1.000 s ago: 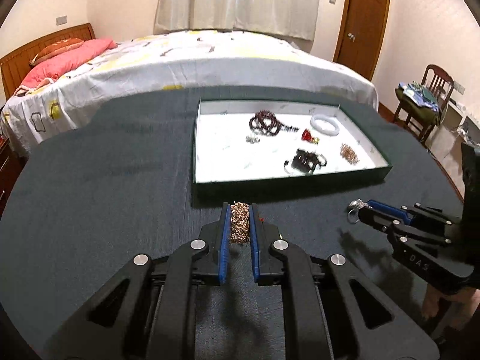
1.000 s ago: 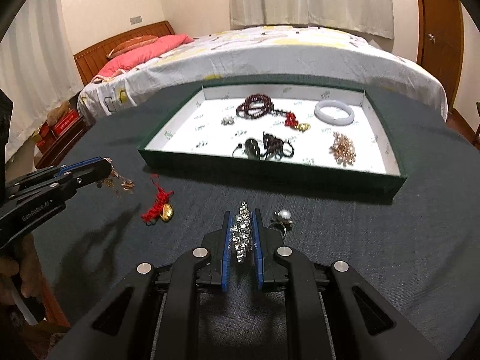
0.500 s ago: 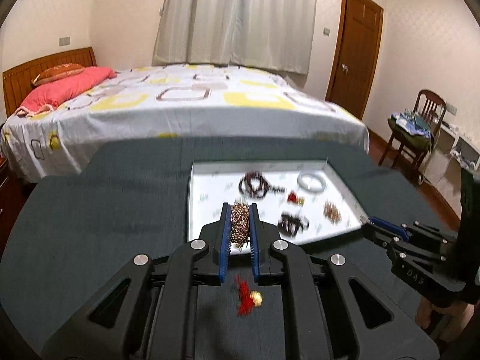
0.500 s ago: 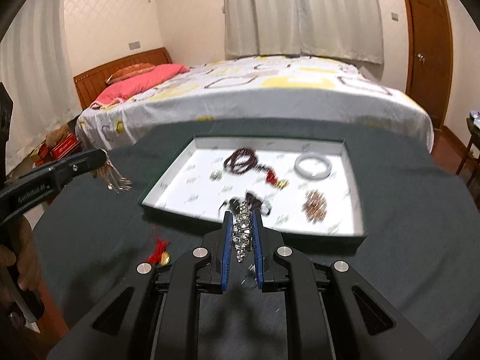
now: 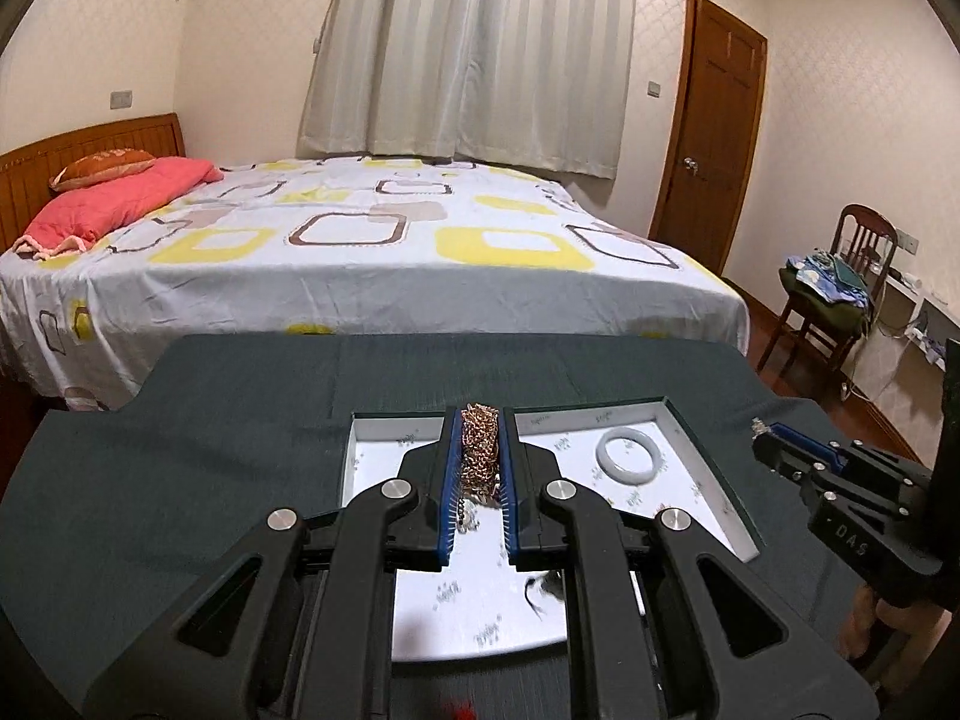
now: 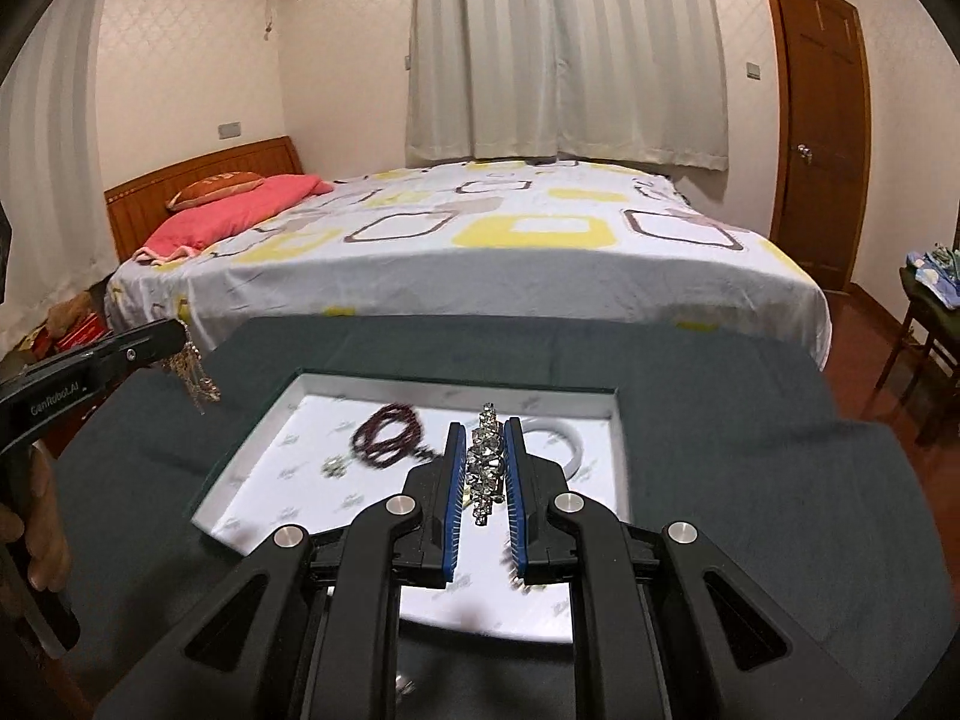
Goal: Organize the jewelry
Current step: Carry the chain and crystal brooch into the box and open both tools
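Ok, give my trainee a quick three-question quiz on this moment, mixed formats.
1. True or false: the left tool holds a rose-gold chain.
2. What does the right tool grip? A) crystal bracelet B) dark bead strand C) white bangle
3. Fill in: the white bangle lies inside the ____.

Key: 1 true; 2 A, the crystal bracelet; 3 tray.

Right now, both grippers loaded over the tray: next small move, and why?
Probably lower the left gripper and release: it is shut on the rose-gold chain above bare tray floor, while the right gripper holds the crystal piece beside it.
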